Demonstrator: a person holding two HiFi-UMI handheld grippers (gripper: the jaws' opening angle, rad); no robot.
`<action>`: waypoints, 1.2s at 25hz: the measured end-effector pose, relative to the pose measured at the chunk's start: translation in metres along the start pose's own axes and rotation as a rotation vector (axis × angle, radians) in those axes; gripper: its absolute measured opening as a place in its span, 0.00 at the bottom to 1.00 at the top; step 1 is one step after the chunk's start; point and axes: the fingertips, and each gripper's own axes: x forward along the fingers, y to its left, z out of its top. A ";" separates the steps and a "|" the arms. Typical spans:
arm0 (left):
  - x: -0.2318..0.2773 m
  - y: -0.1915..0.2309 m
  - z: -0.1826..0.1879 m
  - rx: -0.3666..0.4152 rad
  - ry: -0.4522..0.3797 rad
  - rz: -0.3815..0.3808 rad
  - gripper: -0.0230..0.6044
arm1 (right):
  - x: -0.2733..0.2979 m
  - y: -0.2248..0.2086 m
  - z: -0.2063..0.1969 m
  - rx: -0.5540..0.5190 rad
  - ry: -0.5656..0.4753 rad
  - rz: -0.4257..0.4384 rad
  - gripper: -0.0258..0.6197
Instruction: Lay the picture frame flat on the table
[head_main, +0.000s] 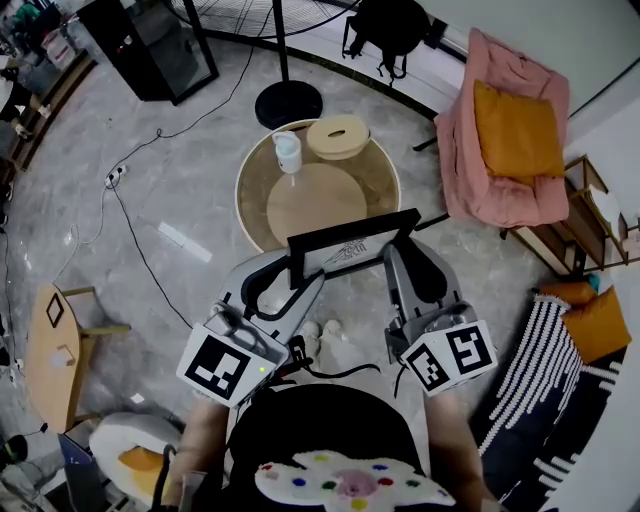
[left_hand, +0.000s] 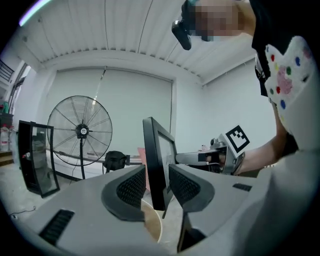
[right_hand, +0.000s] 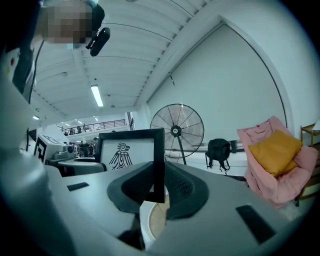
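Observation:
A black picture frame (head_main: 350, 245) with a bird drawing stands upright, lifted over the near edge of the round wooden table (head_main: 255, 185). My right gripper (head_main: 397, 250) is shut on its right side; in the right gripper view the pads clamp the frame (right_hand: 131, 152) at my right gripper (right_hand: 159, 187). My left gripper (head_main: 293, 270) is at the frame's left side. In the left gripper view the frame's edge (left_hand: 155, 165) stands between the jaws of my left gripper (left_hand: 156, 187), which are open with narrow gaps on both sides.
On the table's far side stand a white cup (head_main: 288, 152) and a round wooden lid (head_main: 338, 136). Behind it is a floor fan's base (head_main: 288, 103). A pink armchair with an orange cushion (head_main: 505, 140) is at the right, a small wooden side table (head_main: 55, 340) at the left.

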 end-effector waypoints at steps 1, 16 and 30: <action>0.000 0.002 0.000 -0.002 0.002 0.014 0.27 | 0.001 -0.002 0.000 -0.007 0.003 -0.010 0.17; -0.001 0.028 -0.011 0.013 0.031 0.144 0.20 | 0.009 -0.011 -0.013 -0.042 0.048 -0.078 0.17; 0.027 0.056 -0.062 -0.065 0.104 0.162 0.19 | 0.036 -0.033 -0.059 -0.047 0.154 -0.085 0.18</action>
